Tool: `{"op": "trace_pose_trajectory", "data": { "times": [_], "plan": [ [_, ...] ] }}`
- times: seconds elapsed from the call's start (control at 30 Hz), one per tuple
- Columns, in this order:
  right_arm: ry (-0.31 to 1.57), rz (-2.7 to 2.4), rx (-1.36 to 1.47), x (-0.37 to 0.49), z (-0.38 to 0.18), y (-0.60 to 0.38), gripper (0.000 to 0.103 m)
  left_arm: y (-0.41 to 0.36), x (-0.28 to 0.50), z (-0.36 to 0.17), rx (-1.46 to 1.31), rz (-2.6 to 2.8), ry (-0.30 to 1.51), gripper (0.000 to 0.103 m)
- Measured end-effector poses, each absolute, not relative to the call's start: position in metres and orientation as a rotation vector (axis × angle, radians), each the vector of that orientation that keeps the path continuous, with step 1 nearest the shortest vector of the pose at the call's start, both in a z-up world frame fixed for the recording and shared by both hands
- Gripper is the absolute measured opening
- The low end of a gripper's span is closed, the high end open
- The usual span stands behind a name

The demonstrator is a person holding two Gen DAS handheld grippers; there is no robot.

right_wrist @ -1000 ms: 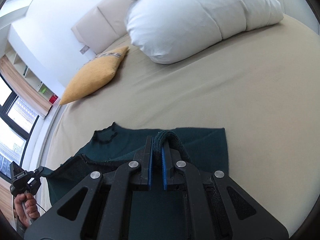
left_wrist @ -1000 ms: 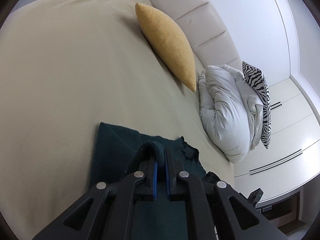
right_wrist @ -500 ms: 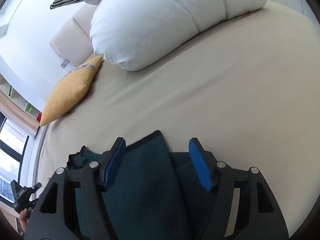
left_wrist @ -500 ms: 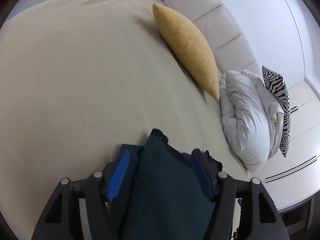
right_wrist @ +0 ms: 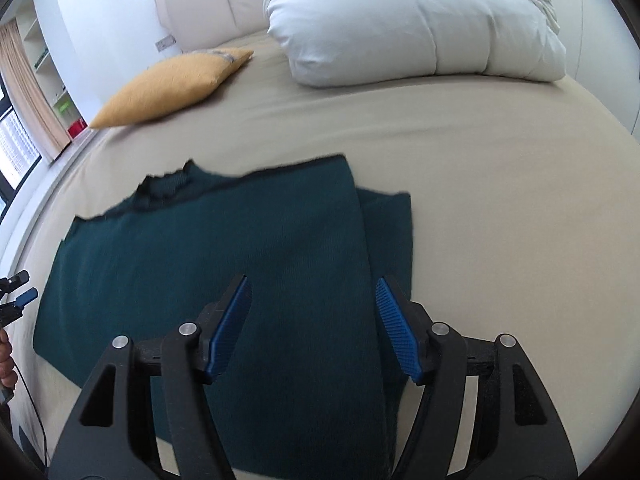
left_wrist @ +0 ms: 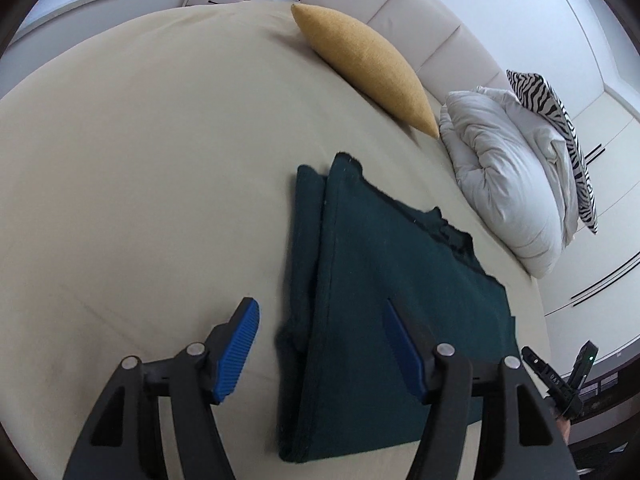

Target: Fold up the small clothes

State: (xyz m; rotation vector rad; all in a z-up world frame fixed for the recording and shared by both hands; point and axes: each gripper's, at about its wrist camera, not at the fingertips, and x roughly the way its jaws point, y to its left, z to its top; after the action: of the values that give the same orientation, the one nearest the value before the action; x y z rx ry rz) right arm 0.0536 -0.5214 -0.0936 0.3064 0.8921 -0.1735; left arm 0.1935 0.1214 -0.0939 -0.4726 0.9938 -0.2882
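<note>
1. Plainly, your left gripper (left_wrist: 316, 344) and right gripper (right_wrist: 312, 322) both had their jaws apart with nothing clamped; each hung above the dark green garment (left_wrist: 392, 304), which lay flat on the beige bed (left_wrist: 140, 160).
2. Judging by the layers, one side panel was turned over the body, leaving a narrower strip (right_wrist: 390, 232) showing past the fold's right edge in the right wrist view.
3. You risked the loose fold sliding or springing open if a jaw brushed it on the way in, since nothing pinned it.
4. You could also have pinched only the top layer, which would drag the fold askew.
5. The garment's ragged collar (right_wrist: 166, 184) pointed to the far side, toward the yellow cushion (right_wrist: 168, 88) and white duvet (right_wrist: 416, 24).
6. Its long axis as folded ran near to far in the left wrist view, with the hem nearest you.
</note>
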Motion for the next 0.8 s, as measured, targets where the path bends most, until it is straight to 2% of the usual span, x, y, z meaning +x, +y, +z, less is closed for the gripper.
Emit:
{"op": "trace_pose_trajectory", "data": {
  "times": [0.17,0.27,0.47,0.53,0.6,0.8],
  "plan": [
    [0.911,-0.195,0.343,0.031,-0.104,-0.523,0.058,0.117,0.171,-0.101,-0.393,-0.265,0.986,0.057],
    [0.909,-0.203,0.361,0.018,-0.107,-0.525,0.051,0.112,0.164,-0.105,-0.365,-0.267,0.991,0.045],
    [0.918,-0.216,0.362,0.001,-0.109,-0.527,0.034,0.104,0.162,-0.112,-0.306,-0.247,0.999,0.037],
    [0.919,-0.212,0.378,-0.003,-0.11,-0.529,0.032,0.103,0.161,-0.112,-0.285,-0.245,0.999,0.035],
    [0.918,-0.209,0.386,-0.007,-0.111,-0.53,0.03,0.102,0.161,-0.112,-0.273,-0.253,1.005,0.028],
    [0.921,-0.188,0.415,-0.013,-0.114,-0.532,0.03,0.101,0.161,-0.113,-0.249,-0.252,1.015,0.028]
  ]
}}
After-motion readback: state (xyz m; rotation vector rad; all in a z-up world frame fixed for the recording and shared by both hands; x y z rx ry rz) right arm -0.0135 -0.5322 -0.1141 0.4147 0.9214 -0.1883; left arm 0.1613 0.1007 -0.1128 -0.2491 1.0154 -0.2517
